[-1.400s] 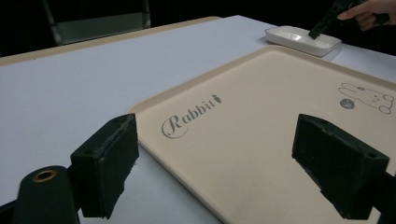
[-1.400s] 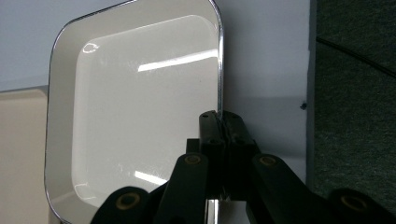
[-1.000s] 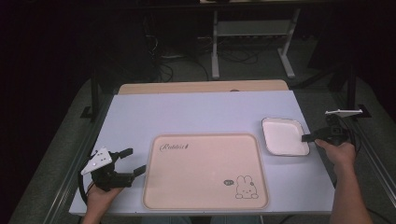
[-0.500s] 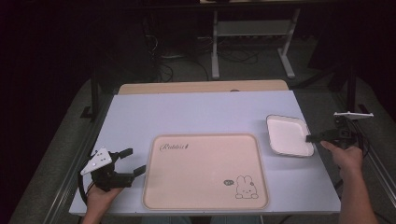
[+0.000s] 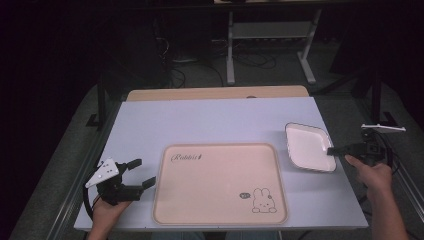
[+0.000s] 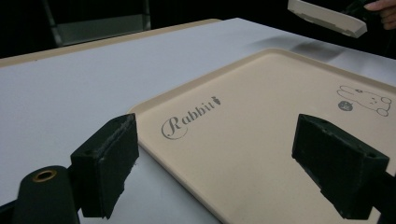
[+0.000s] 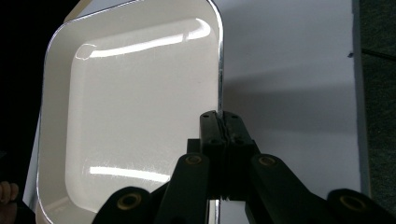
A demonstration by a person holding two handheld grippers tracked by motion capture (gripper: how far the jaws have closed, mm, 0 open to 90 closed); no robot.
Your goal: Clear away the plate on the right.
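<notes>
Left gripper is remaining stationary, jaws open and empty, left of the tray. Right gripper is clamping the dish rim, carrying it rightward past the table edge, lifted.

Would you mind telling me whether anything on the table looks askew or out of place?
Only the white dish stands out: the right gripper is shut on its rim, holding it tilted and lifted off the table, casting a shadow below. The pink rabbit tray lies flat and square, and nothing looks spilled or damaged.
</notes>
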